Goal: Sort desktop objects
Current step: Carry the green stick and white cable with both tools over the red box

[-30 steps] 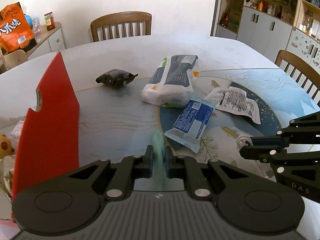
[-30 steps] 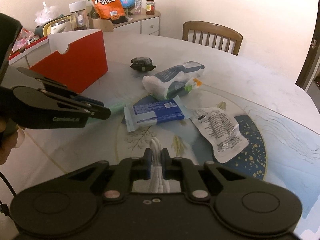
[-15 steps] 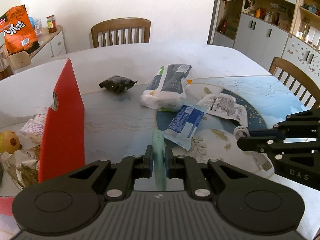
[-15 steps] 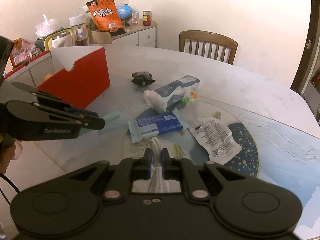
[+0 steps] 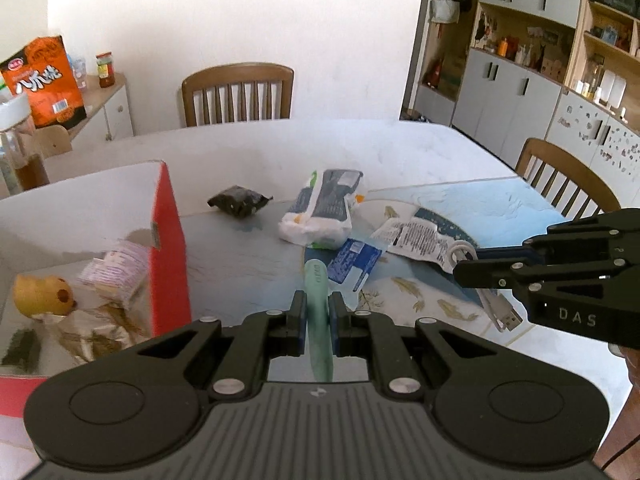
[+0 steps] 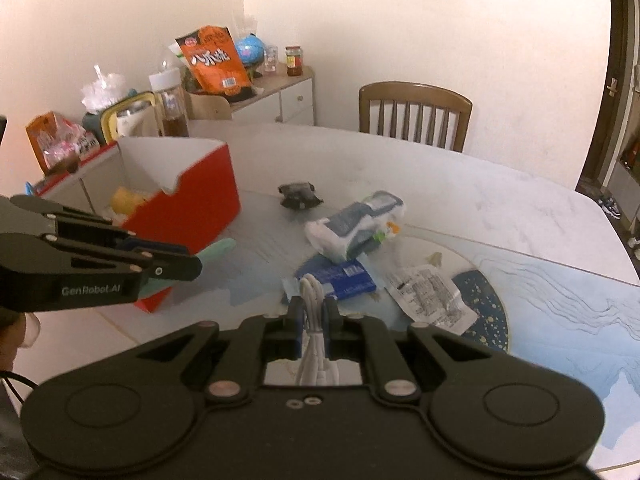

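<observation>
My left gripper (image 5: pixel 318 304) is shut on a flat pale green object (image 5: pixel 317 292), held above the table beside the red box (image 5: pixel 168 248). My right gripper (image 6: pixel 313 308) is shut on a coiled white USB cable (image 6: pixel 312 292); in the left wrist view its plug (image 5: pixel 506 318) dangles under the right gripper (image 5: pixel 460 270). The right wrist view shows the left gripper (image 6: pixel 196 264) with the green object (image 6: pixel 218 248) at the box's near corner (image 6: pixel 188 208). On the table lie a blue packet (image 5: pixel 354 266), a white and grey bag (image 5: pixel 324 208), a printed white packet (image 5: pixel 420 236) and a small black packet (image 5: pixel 238 200).
The red box holds a yellow toy (image 5: pixel 42 294) and wrapped snacks (image 5: pixel 120 268). Wooden chairs (image 5: pixel 238 94) stand at the far side and at the right (image 5: pixel 568 178). A sideboard (image 6: pixel 280 96) with an orange bag (image 6: pixel 214 60), jars and bottles is behind the box.
Both grippers have risen with the green object and the cable still held. The left view now looks down into the red box, and the cable's plug hangs clear of the table.
</observation>
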{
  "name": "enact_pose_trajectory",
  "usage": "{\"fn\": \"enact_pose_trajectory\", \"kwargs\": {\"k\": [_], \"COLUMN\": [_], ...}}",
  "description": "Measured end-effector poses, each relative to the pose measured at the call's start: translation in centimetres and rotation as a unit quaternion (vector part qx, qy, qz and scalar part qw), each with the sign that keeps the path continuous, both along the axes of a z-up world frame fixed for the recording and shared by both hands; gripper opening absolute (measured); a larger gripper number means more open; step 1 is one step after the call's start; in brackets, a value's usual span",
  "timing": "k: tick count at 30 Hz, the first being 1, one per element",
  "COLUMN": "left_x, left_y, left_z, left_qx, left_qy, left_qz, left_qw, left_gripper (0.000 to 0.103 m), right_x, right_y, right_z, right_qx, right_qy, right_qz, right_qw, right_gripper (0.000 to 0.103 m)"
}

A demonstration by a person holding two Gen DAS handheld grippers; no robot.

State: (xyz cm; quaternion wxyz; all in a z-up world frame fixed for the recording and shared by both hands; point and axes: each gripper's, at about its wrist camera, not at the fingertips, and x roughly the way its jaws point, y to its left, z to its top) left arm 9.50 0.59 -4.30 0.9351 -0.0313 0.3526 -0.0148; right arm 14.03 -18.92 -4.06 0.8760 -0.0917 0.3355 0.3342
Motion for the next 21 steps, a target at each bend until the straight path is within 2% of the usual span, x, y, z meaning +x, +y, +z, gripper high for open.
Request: {"fn": "enact_pose_trajectory", "kwargs": {"k": [21], "left_x": [-7.5], "left_y": [5.3], "left_z": [6.4], "left_qx": [0.028], "left_qy": [-0.054], "left_qz": [0.043], "left_qw": [0.9972], "left_gripper": [0.011], "right_x": [-2.8], "right_y": [5.6], "right_z": [6.8], "right_qx": [0.055], "right_qy": [0.017], "right_qz": [0.048], "right_qw": [0.997], "right_gripper": [0.009]}}
